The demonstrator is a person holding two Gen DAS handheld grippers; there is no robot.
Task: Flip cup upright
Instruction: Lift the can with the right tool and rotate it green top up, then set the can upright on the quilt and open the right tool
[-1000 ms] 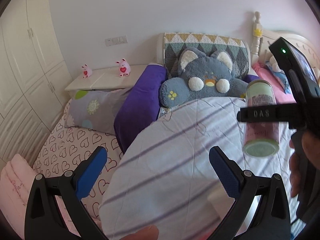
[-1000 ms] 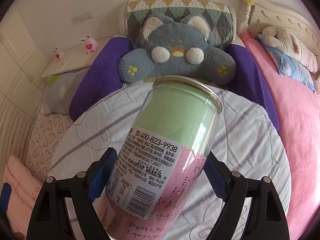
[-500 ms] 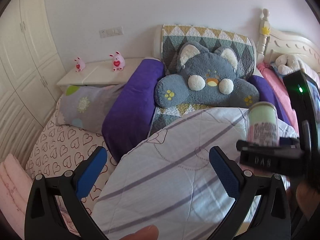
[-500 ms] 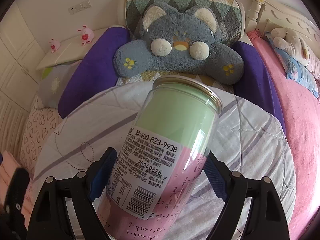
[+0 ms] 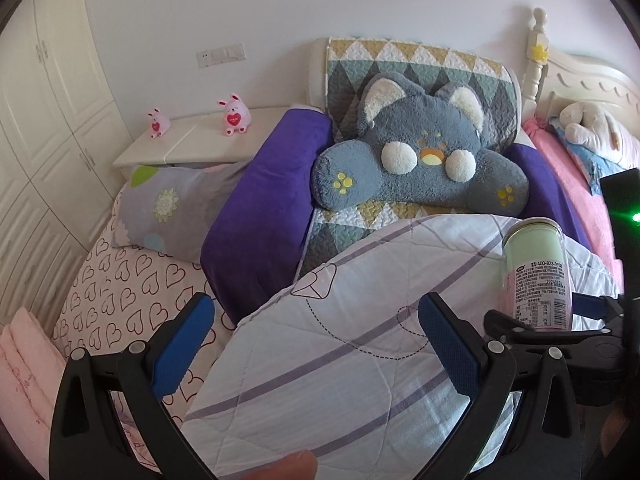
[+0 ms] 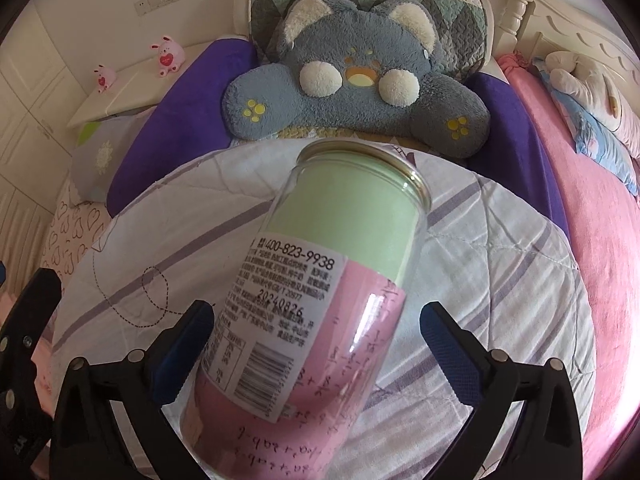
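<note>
Cup (image 6: pixel 304 292): a clear can-shaped cup with a green upper band, pink lower band and a white printed label; it stands rim up between the right tongs' 2 fingers, leaning a little to the right in the right wrist view.
Right tongs (image 6: pixel 316 344): spread — the right blue pad (image 6: pixel 448 344) stands clear of the cup's wall with a visible gap; the left pad is just beside the label, and contact there cannot be judged.
Cup base: hidden below the frame, so whether it rests on the quilt (image 6: pixel 500 264) is not visible.
Left tongs (image 5: pixel 316 340): released and holding nothing — both blue pads hang wide apart over the striped quilt.
Cup from the left wrist view (image 5: pixel 536 272): upright at the far right, near the quilt's edge, framed by the right tongs' black fingers.
Backdrop: grey cat plush (image 5: pixel 420 160) against the headboard, purple cushion (image 5: pixel 264 208) to its left.
</note>
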